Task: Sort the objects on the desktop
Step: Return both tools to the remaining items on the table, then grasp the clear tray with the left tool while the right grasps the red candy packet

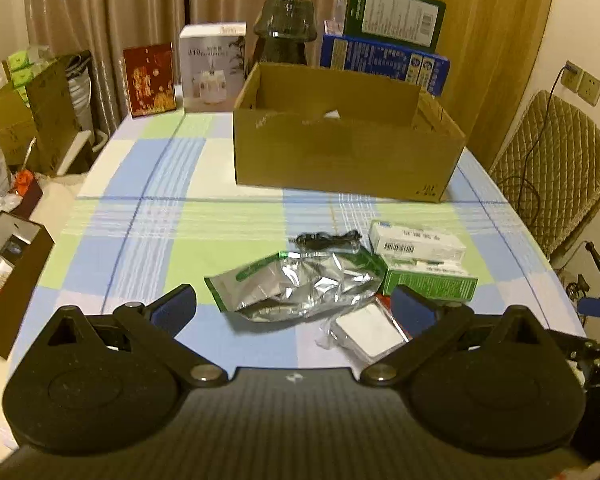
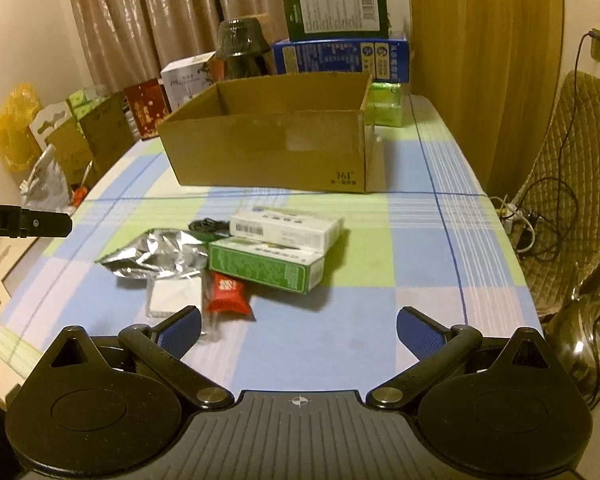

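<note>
A small heap lies on the checked tablecloth: a crumpled silver foil pouch (image 1: 300, 286) (image 2: 156, 254), a white box (image 1: 416, 242) (image 2: 286, 230), a green box (image 1: 430, 280) (image 2: 266, 266), a black cable (image 1: 326, 238) (image 2: 206, 226), a white item in clear wrap (image 1: 366, 332) (image 2: 176, 296) and a red packet (image 2: 228, 294). Behind stands an open cardboard box (image 1: 346, 152) (image 2: 272, 152). My left gripper (image 1: 294, 306) hangs open just short of the pouch. My right gripper (image 2: 298, 328) is open too, its left finger beside the red packet.
Cartons line the table's far edge: a red one (image 1: 150, 80), a white one (image 1: 212, 68), a blue one (image 1: 384, 60), a green one (image 1: 394, 14), plus a dark jar (image 1: 282, 32). A padded chair (image 1: 556, 168) stands right. Boxes and bags crowd the floor at left (image 1: 40, 112).
</note>
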Available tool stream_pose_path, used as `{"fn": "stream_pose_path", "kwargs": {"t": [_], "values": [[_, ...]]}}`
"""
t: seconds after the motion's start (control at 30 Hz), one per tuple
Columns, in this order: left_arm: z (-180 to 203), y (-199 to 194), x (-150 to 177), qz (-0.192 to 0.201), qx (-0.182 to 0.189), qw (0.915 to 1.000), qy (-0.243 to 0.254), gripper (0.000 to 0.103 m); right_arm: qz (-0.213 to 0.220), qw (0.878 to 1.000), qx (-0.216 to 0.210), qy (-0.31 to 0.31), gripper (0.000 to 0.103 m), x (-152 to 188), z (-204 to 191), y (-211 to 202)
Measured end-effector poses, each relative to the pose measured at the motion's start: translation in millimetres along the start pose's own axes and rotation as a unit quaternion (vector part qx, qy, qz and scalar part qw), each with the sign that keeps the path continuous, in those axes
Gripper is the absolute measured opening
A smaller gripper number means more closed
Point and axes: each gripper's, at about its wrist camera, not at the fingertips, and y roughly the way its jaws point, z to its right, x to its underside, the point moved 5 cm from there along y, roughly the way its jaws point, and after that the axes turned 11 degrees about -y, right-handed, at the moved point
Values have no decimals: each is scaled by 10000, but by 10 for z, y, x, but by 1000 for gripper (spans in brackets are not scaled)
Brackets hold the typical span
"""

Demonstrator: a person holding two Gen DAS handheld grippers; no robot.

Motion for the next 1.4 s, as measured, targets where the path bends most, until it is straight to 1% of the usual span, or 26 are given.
{"fn": "stream_pose_path", "kwargs": {"t": [0.2,0.33,0.43,0.5,0.63,0.73,0.87,0.93,1.0,1.1,1.2,1.23,1.3,1.37,1.4], "values": [[-13,264,191,-203,94,9997,64,102,37,9997,214,80,101,69,28,211],[-16,414,300,-281,165,9994,120,102,103,9999,54,-55,101,74,-66,365],[-26,500,357,-246,200,9994,161,102,11,9997,-38,-233,101,111,-123,517],[-21,546,394,-182,265,9994,110,102,-46,9995,-25,-300,101,120,-105,623],[57,656,524,-123,421,9990,36,101,-83,9999,86,-30,101,134,76,772],[169,742,660,-139,427,9987,233,101,-130,9998,119,-34,101,188,164,857],[380,826,749,-42,439,9968,668,100,-215,9994,174,-221,99,269,209,933],[467,869,761,22,517,9961,718,99,-214,9995,120,-206,96,286,215,945],[547,927,776,70,572,9952,787,99,-185,9996,73,-210,96,282,212,939],[635,1024,809,113,495,9937,999,99,-171,9996,46,-215,96,277,201,929],[651,1086,837,79,444,9931,1086,99,-190,9997,66,-167,96,266,207,940],[647,1111,846,67,409,9929,1119,99,-203,9997,70,-154,96,263,207,947],[630,1149,855,29,376,9921,1197,92,-231,9996,71,-142,96,263,192,961],[596,1145,843,-71,532,9928,1070,73,-212,9996,44,-190,96,251,155,963],[579,1136,833,-100,573,9929,1036,66,-200,9995,28,-226,96,246,133,959]]}}
